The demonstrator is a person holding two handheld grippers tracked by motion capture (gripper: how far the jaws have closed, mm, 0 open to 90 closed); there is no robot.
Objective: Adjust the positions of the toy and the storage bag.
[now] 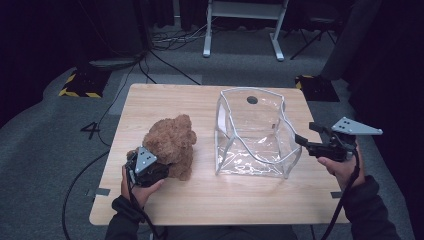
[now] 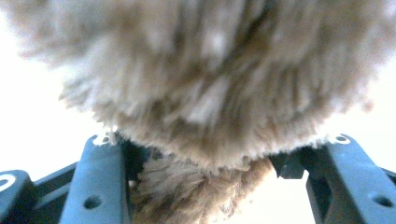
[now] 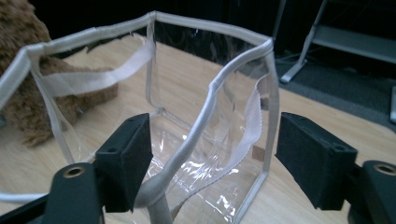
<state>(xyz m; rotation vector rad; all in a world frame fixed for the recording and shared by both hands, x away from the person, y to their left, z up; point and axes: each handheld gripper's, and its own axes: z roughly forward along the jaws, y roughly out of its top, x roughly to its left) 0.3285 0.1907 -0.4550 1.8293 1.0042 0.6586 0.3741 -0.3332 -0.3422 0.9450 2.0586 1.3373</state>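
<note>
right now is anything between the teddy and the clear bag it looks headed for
Nothing visible: bare table lies between the teddy and the bag, whose top stands open. The left gripper is at the teddy.

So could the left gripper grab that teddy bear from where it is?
Probably yes. The left gripper is already against the teddy bear, its jaws standing apart with brown fur between them in the left gripper view. Nothing lies between them; the clear bag stands off to the side.
</note>
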